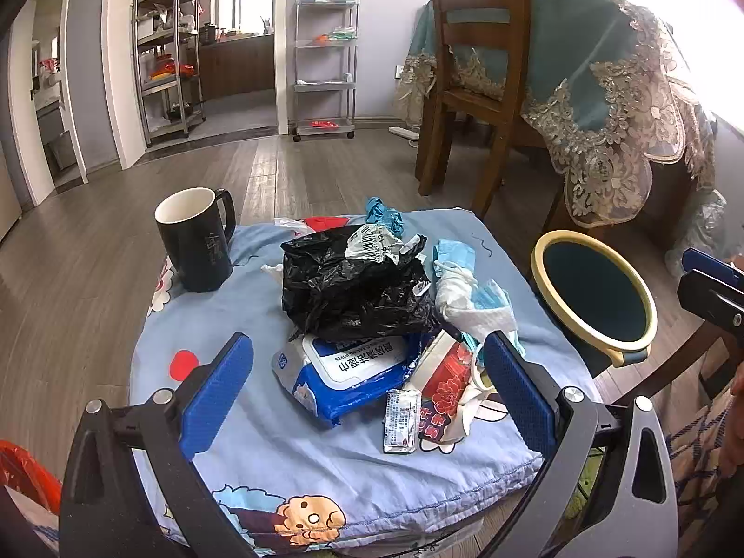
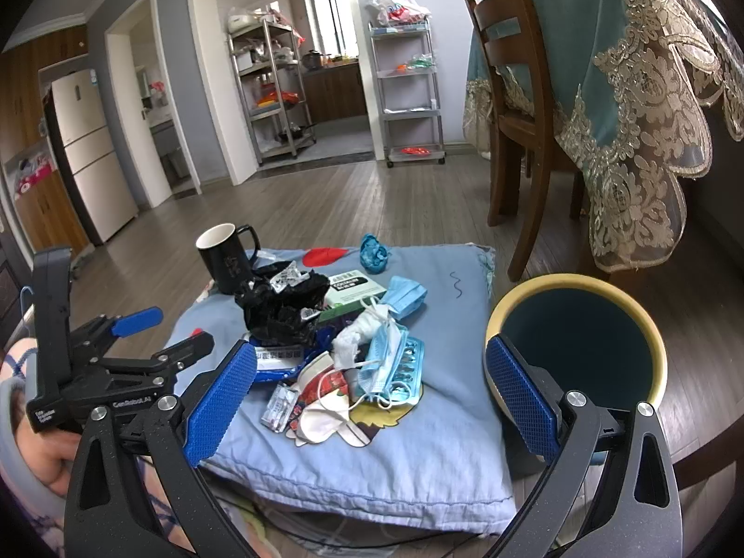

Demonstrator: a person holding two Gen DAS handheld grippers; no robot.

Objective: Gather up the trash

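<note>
Claws — left claw (image 1: 367,386), right claw (image 2: 372,395) — both wide open, empty; trash pile (image 1: 367,307) beneath.

cushion (image 2: 446,455): frame centre | trash pile (image 2: 335,339): on cushion, middle | mug (image 2: 228,258): on cushion, upper left | bin (image 2: 576,339): right of cushion | chair (image 2: 521,107): upper right

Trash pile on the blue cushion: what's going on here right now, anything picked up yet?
Nothing is picked up yet. A person holds both grippers over the blue cushion, and the left gripper and right gripper are both wide open and empty. The litter lies untouched: a black plastic bag, a wipes pack, face masks, a blister pack and wrappers. A black mug stands at the cushion's far left corner. The yellow-rimmed bin waits to the right.
</note>
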